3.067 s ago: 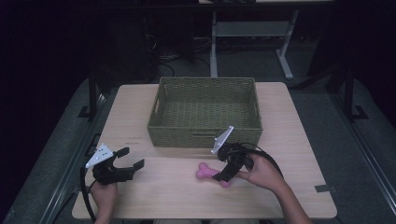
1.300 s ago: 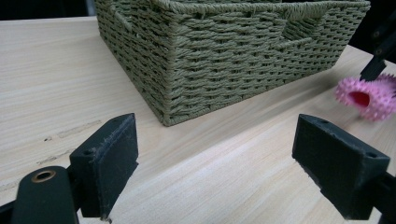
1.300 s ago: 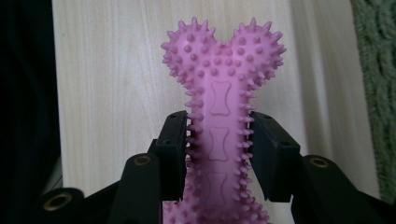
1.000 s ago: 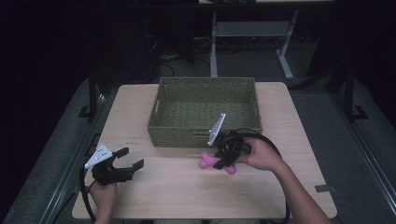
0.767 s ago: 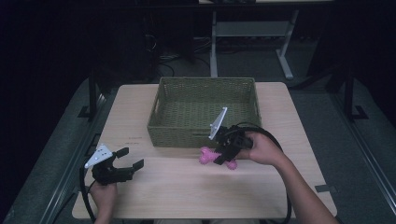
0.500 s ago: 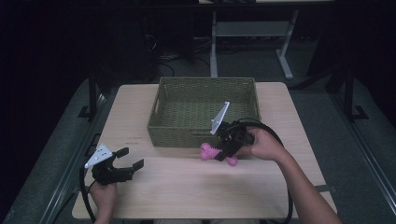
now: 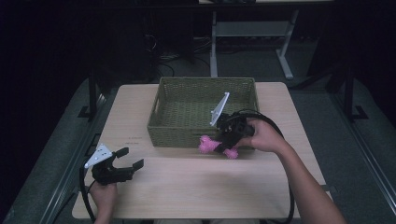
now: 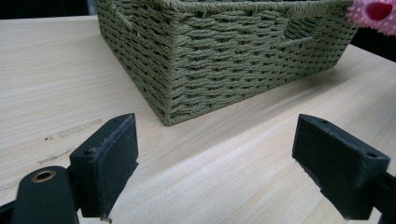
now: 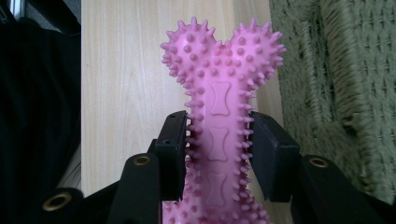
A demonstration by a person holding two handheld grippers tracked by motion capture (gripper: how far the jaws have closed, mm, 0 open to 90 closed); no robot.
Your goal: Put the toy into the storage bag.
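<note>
A pink spiky bone-shaped toy [image 7: 215, 146] [image 9: 219, 93] hangs just above the table in front of the green woven basket [image 7: 184, 135], near its front right part. My right gripper [image 7: 223, 143] [image 9: 219, 140] is shut on the toy's shaft, and the knobbed end sticks out past the jaws. The toy's tip [image 8: 376, 14] also peeks in at the top right of the left gripper view. My left gripper [image 7: 127, 159] [image 8: 215, 172] rests open near the table's front left corner, nothing between its jaws, facing the basket's near corner [image 8: 224, 70].
The wooden table [image 7: 196, 186] has free room across its front half. A desk frame [image 7: 252, 32] and cables stand on the dark floor behind the table. The basket looks empty inside as far as I can see.
The right gripper has lifted the pink toy off the table and carried it up toward the basket's front wall. The left gripper has stayed put.
</note>
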